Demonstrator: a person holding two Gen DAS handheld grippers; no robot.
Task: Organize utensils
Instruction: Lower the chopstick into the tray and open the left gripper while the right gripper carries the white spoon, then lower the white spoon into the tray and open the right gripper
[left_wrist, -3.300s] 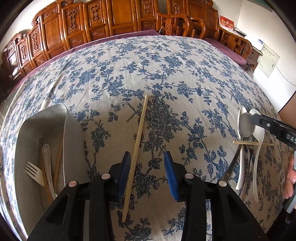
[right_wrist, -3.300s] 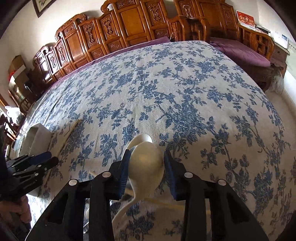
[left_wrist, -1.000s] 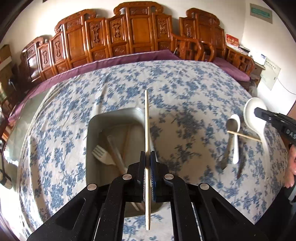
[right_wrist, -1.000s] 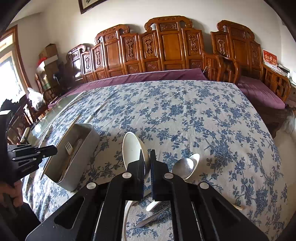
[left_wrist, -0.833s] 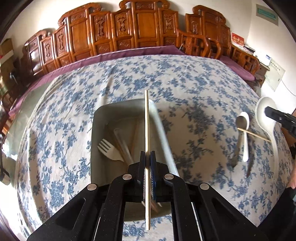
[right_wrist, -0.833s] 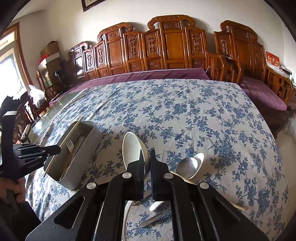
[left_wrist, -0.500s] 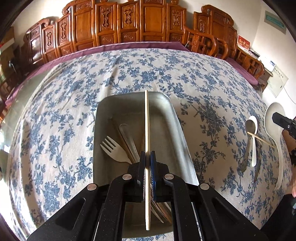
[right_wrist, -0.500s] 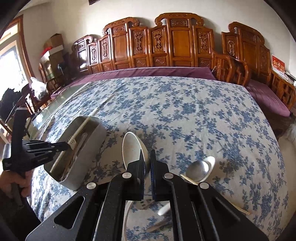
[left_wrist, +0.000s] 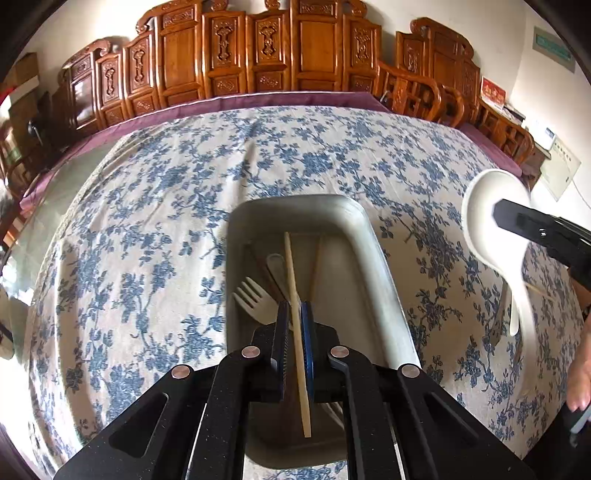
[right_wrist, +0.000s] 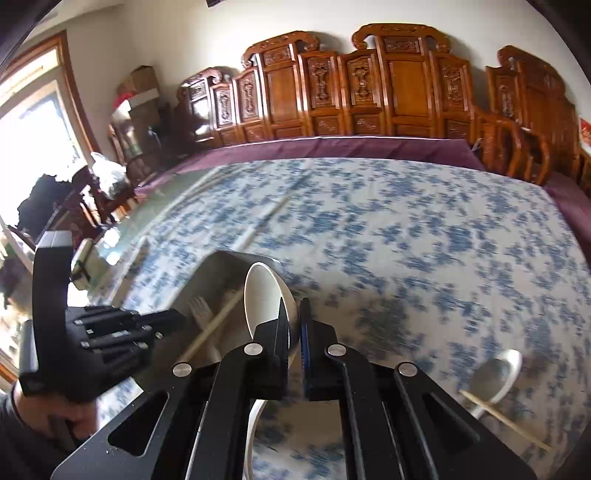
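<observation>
1. The left gripper (left_wrist: 293, 325) holds its fingers clamped on a chopstick (left_wrist: 293, 295), directly above the metal tray (left_wrist: 373, 266) on the worktop (left_wrist: 147, 240).
2. The chopstick's long axis runs along the tray's length, in line with the fork (left_wrist: 253, 299) and the other pieces lying inside, so a straight drop should land it lengthwise.
3. The right gripper (right_wrist: 293, 321) grips a white spoon (right_wrist: 264, 295), bowl forward, near the tray's right rim; the left hand is nearer to unloading.
4. Another spoon (right_wrist: 495, 373) and chopstick (right_wrist: 506, 421) wait on the cloth.
</observation>
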